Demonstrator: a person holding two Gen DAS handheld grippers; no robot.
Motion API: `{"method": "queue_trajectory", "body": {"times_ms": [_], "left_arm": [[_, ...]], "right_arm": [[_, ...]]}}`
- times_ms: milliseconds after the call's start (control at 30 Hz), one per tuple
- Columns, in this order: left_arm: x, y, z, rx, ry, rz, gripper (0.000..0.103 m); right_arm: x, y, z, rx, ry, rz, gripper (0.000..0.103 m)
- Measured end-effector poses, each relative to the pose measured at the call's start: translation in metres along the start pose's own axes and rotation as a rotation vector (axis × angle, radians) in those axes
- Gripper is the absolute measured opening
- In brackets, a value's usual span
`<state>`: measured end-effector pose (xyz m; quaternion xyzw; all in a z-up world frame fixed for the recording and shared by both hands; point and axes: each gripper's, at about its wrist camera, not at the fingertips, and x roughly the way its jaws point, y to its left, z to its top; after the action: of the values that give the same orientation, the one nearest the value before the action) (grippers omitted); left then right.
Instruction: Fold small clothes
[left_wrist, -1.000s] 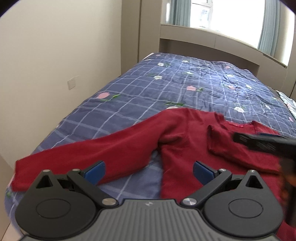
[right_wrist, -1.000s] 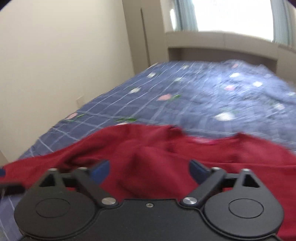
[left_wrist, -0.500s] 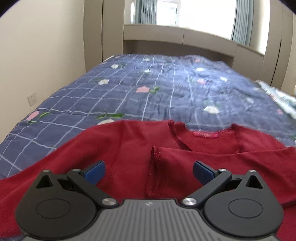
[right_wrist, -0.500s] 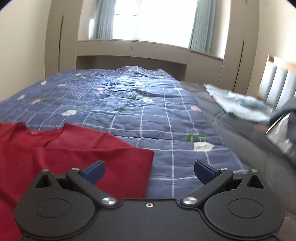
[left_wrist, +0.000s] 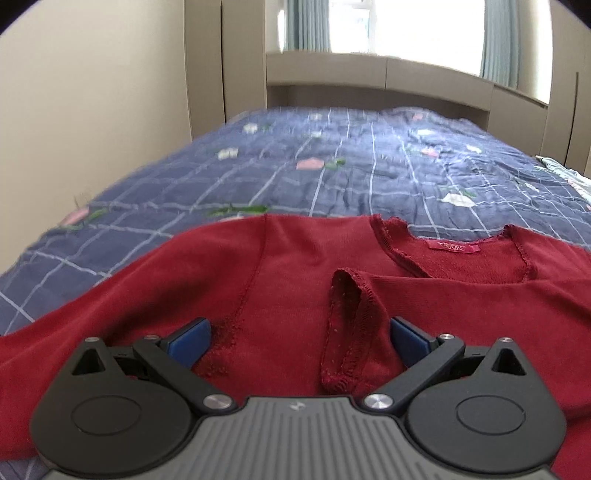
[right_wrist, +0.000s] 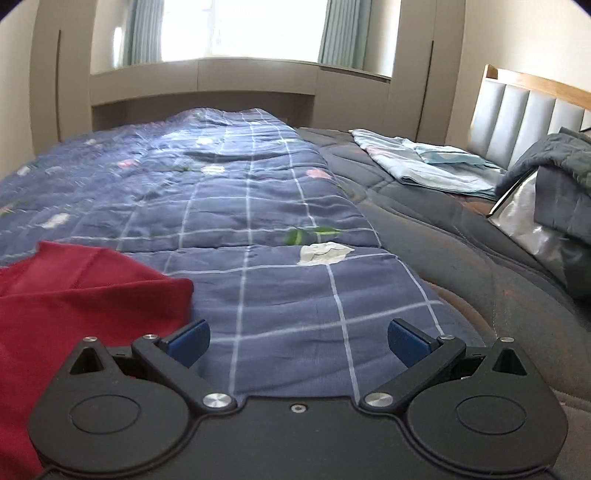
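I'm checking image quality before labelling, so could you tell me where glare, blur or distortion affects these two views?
Left wrist view: the window is blown out white, and the quilt smears at far left. Right wrist view: its window glares too, fisheye bends the headboard, and the red sweater stays fairly sharp.

sweater (left_wrist: 303, 295): we noted matt red knit cloth
quilt (right_wrist: 258, 206): we noted soft, matt, stitched cloth
headboard (right_wrist: 524, 110): wood frame, padded panels

Daylight pours through the window (left_wrist: 406, 33) at the far end, blown out to white in both views. The quilt (right_wrist: 236, 206) is evenly, softly lit with faint shadows. Motion blur smears its left side. Fisheye bending curves the walls; corners vignette black.
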<state>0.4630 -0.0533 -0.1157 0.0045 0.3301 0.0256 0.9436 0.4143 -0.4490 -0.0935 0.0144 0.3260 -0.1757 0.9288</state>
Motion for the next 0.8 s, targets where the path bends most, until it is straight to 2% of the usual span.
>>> {"method": "queue_trajectory", "body": {"times_ms": [100,233,333,433,533,600,700,800], "left_arm": [[0.000,0.000,0.000,-0.004,-0.003,0.001,0.103],[0.000,0.003,0.000,-0.026,-0.005,-0.016,0.103],[-0.001,0.002,-0.002,-0.022,-0.014,-0.010,0.103],[-0.001,0.002,-0.003,-0.023,-0.019,-0.010,0.103],[-0.002,0.002,-0.004,-0.022,-0.022,-0.008,0.103],[-0.002,0.001,-0.004,-0.023,-0.022,-0.009,0.103],[-0.002,0.001,-0.004,-0.023,-0.022,-0.009,0.103],[-0.002,0.001,-0.004,-0.023,-0.022,-0.009,0.103]], "right_arm": [[-0.032,-0.002,-0.012,0.019,-0.018,0.096,0.102],[-0.074,0.013,-0.041,-0.010,-0.001,0.223,0.102],[-0.086,0.032,-0.064,-0.044,0.022,0.242,0.102],[-0.089,0.057,-0.070,-0.152,0.001,0.156,0.102],[-0.091,0.078,-0.068,-0.254,-0.066,0.111,0.102],[-0.086,0.090,-0.067,-0.306,-0.107,0.038,0.102],[-0.080,0.098,-0.064,-0.330,-0.194,-0.118,0.102],[-0.077,0.096,-0.065,-0.312,-0.219,-0.219,0.102]]}}
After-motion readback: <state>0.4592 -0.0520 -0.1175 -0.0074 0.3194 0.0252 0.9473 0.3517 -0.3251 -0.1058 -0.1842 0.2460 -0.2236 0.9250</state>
